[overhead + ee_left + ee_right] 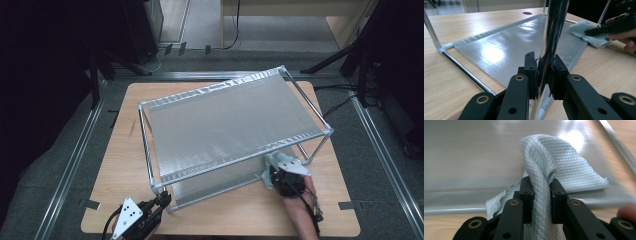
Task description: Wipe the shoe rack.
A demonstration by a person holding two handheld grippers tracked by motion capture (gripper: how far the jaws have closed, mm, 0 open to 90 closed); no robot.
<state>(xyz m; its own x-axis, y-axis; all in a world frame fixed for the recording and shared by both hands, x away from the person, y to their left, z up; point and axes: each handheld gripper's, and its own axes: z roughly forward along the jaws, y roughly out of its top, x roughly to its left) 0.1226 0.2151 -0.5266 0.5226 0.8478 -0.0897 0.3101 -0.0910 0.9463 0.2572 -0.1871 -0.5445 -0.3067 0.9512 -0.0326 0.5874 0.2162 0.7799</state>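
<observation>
Pale green waffle-weave cloth (541, 162), bunched into a fold, lies on the grey lower shelf (506, 50) at its near right corner. The two-tier chrome rack (235, 115) stands upright on the table, its near left post (554, 27) vertical.

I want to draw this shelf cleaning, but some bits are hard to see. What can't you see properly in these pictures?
- High view: most of the lower shelf lies hidden under the top shelf.
- High view: the right gripper is partly covered by the cloth and the hand.
- High view: the left gripper body is cut off by the bottom edge.
- Left gripper view: the shiny post runs out at the top edge.
- Right gripper view: the rod at upper right is blurred.
</observation>
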